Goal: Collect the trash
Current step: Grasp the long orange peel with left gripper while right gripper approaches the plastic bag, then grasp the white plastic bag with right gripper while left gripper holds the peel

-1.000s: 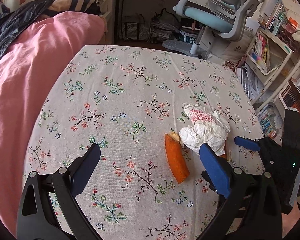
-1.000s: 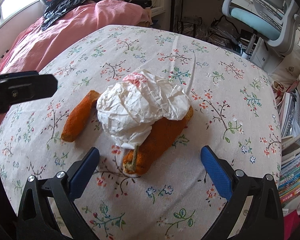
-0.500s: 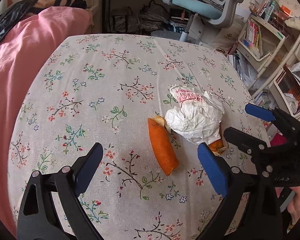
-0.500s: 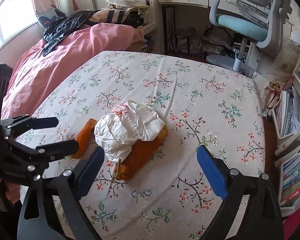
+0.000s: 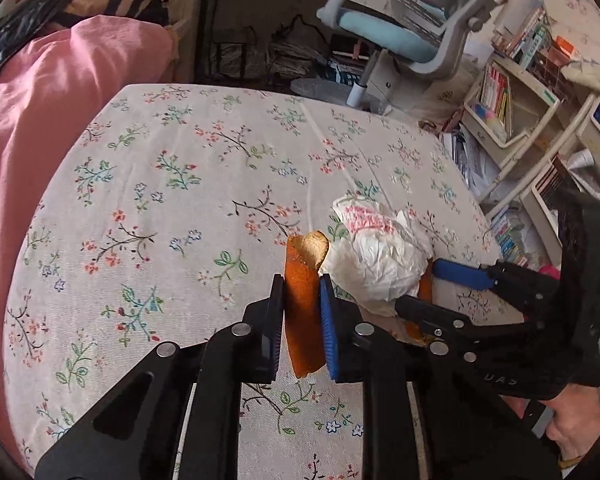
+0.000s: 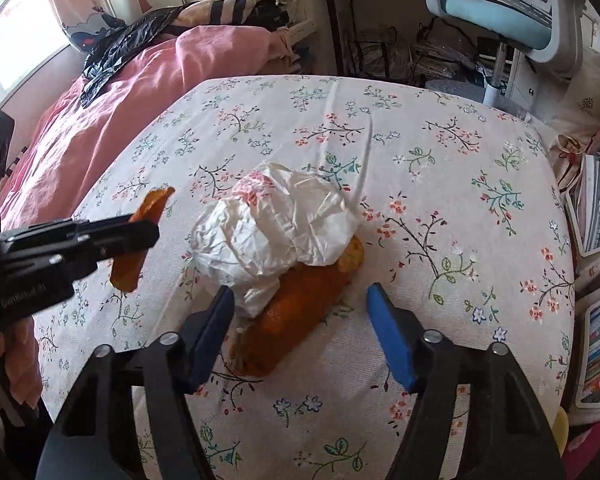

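A strip of orange peel (image 5: 302, 312) is pinched between the fingers of the left gripper (image 5: 302, 308), which are closed tight on its middle. In the right wrist view the peel (image 6: 134, 256) hangs clear of the cloth, its pale inner end tipped upward beyond the fingers. Just beside it, to the right, sits a crumpled white plastic bag (image 5: 376, 256) with red print on top. The bag lies on a bigger piece of orange peel (image 6: 300, 312), which pokes out from under it toward the right gripper (image 6: 300, 320). That gripper's fingers are spread wide, one black-backed and one blue pad on either side of the big peel and the near edge of the bag, holding nothing; whether the left pad touches the bag I cannot tell.

All this rests on a worktop (image 5: 172, 184) covered with a pale cloth printed with small flowers and twigs. Left of the bag, past the worktop edge, is a bed under a pink blanket (image 5: 40, 120) with a shiny black garment (image 6: 128, 40) thrown over it. Beyond the bag, at the far side, stands a grey office chair (image 5: 412, 36) with a light blue seat. To the bag's right are white shelves (image 5: 500, 104) crowded with books.
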A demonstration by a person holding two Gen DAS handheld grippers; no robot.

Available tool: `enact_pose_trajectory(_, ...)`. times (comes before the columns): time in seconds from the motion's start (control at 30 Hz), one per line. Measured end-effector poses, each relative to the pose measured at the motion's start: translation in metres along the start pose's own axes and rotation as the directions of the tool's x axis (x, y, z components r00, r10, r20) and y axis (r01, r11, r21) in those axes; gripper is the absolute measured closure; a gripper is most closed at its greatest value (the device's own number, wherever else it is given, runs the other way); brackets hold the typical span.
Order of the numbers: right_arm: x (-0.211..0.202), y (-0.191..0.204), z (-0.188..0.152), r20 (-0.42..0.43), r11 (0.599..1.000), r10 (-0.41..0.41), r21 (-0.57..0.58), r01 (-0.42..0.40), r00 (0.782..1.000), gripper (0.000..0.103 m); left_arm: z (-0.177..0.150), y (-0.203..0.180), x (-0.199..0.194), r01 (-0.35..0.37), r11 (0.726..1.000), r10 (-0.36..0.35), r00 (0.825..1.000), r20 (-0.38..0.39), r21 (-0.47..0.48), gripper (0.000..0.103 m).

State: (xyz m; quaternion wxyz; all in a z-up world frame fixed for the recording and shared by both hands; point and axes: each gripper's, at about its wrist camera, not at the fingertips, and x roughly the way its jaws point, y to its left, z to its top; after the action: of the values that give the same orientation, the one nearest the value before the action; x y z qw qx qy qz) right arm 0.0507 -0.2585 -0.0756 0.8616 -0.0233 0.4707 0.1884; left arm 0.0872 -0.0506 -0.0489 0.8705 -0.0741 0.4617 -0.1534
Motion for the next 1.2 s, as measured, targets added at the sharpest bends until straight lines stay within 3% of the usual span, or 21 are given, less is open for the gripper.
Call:
enact_pose_trajectory(0.17, -0.004, -0.008, -0.003, -0.017, 0.999, 0.032, 0.008, -0.032, 0.999, 0.072, 0.007, 0.010, -0.012, 0.016, 0.999, -0.014, 0.999, 0.031, -0.040, 0.087)
enact_pose_trajectory(0.3, -0.013, -0.026, -0.010, -0.018, 0.984, 0.144, 0.105, -0.141, 0.989, 0.075, 0.007, 0.006, -0.016, 0.020, 0.999, -0.018, 0.999, 0.042, -0.032, 0.086)
enact_pose_trajectory(0.53, -0.039, -0.041, -0.018, 0.025, 0.980, 0.134, 0.144, -0.136, 0.991, 0.077, 0.007, 0.006, -0.027, 0.040, 0.998, -0.037, 0.997, 0.067, -0.041, 0.086)
enact_pose_trajectory(0.63, -0.039, -0.048, -0.023, 0.028, 0.947, 0.242, 0.208, -0.243, 0.970, 0.077, 0.005, 0.004, -0.028, 0.051, 0.998, -0.048, 0.997, 0.060, -0.038, 0.086)
enact_pose_trajectory(0.7, -0.040, -0.041, -0.025, 0.007, 0.966, 0.201, 0.163, -0.200, 0.980, 0.077, 0.005, 0.003, -0.028, 0.053, 0.998, -0.051, 0.997, 0.059, -0.032, 0.086)
enact_pose_trajectory(0.8, -0.033, -0.029, -0.029, -0.049, 0.978, 0.182, 0.110, -0.175, 0.982, 0.058, 0.004, 0.003, -0.029, 0.057, 0.998, -0.055, 0.997, 0.057, -0.031, 0.086)
enact_pose_trajectory(0.83, -0.033, -0.028, -0.030, -0.044, 0.986, 0.138, 0.097, -0.133, 0.989, 0.047, 0.004, 0.003, -0.029, 0.057, 0.998, -0.055, 0.997, 0.055, -0.032, 0.086)
enact_pose_trajectory(0.87, -0.033, -0.023, -0.028, -0.032, 0.993, 0.097, 0.068, -0.095, 0.995, 0.045, 0.004, 0.003, -0.028, 0.057, 0.998, -0.055, 0.997, 0.053, -0.033, 0.086)
enact_pose_trajectory(0.97, -0.040, -0.009, -0.019, 0.059, 0.992, 0.124, 0.020, -0.125, 0.991, 0.041, 0.004, 0.000, -0.027, 0.058, 0.998, -0.057, 0.997, 0.050, -0.026, 0.086)
enact_pose_trajectory(1.03, -0.040, 0.012, -0.013, 0.086, 0.992, 0.111, -0.073, -0.105, 0.990, 0.036, 0.004, -0.001, -0.026, 0.062, 0.998, -0.061, 0.997, 0.047, -0.024, 0.086)
enact_pose_trajectory(1.13, -0.022, 0.042, -0.011, 0.068, 0.978, 0.028, -0.210, -0.013, 0.997, 0.036, 0.004, -0.001, -0.025, 0.062, 0.998, -0.061, 0.997, 0.042, -0.019, 0.086)
enact_pose_trajectory(1.2, -0.004, 0.051, -0.015, 0.021, 0.962, -0.041, -0.270, 0.045, 0.999, 0.057, 0.004, 0.000, -0.025, 0.063, 0.998, -0.062, 0.997, 0.041, -0.014, 0.086)
